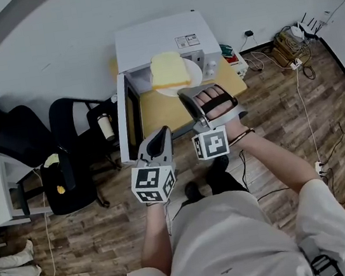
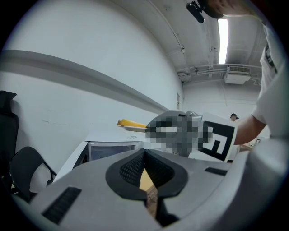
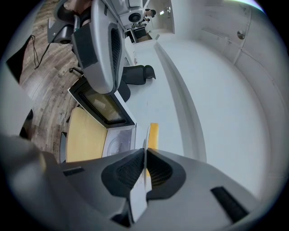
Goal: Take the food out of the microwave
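Around my one plate (image 1: 196,72) with one yellow food slab (image 1: 167,70), just outside the one microwave (image 1: 158,40) at 12 o'clock, I count one open door (image 1: 130,118) at 8, my left gripper (image 1: 163,131), closed and empty, at 7, and my right gripper (image 1: 185,93) clamped on the plate rim at 6.

1. The head view looks steeply down from up high onto the microwave (image 1: 164,39) and the plate (image 1: 193,72).
2. The left gripper view sits low and close, and looks level at both of them.
3. The right gripper view seems tipped sideways, right at the plate's edge.
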Available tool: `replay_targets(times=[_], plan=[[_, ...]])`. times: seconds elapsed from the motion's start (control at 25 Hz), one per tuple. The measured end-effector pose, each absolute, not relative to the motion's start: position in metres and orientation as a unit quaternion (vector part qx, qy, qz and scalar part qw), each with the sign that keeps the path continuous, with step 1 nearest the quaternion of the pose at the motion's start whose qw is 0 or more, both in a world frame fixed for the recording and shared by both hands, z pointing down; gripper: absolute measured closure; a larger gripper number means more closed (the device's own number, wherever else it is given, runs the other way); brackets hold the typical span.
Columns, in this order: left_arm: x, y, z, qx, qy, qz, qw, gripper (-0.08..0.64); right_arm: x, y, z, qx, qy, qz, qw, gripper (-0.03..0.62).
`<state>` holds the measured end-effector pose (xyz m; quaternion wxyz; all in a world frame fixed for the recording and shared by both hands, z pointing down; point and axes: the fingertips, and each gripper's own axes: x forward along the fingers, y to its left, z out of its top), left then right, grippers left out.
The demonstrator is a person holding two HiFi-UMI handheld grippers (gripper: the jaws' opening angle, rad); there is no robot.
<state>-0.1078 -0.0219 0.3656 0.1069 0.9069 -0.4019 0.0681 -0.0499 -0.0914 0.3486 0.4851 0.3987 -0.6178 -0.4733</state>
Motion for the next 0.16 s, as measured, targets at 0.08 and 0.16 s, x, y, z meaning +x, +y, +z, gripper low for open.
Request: replay_targets(times=[0.08, 0.16], plan=[[-0.1082, -0.0244, 0.3662, 0.907, -0.401, 0.068, 0.108, 0.554, -0.0508, -0.0939, 0.3483, 0.4, -0.618, -0.474, 0.484, 0.577], [-0.1087, -0.0262, 0.3667, 0.907, -0.401, 0.068, 0.109, 0.554, -0.0515, -0.0955, 0.348, 0.401, -0.618, -0.474, 0.483, 0.575]])
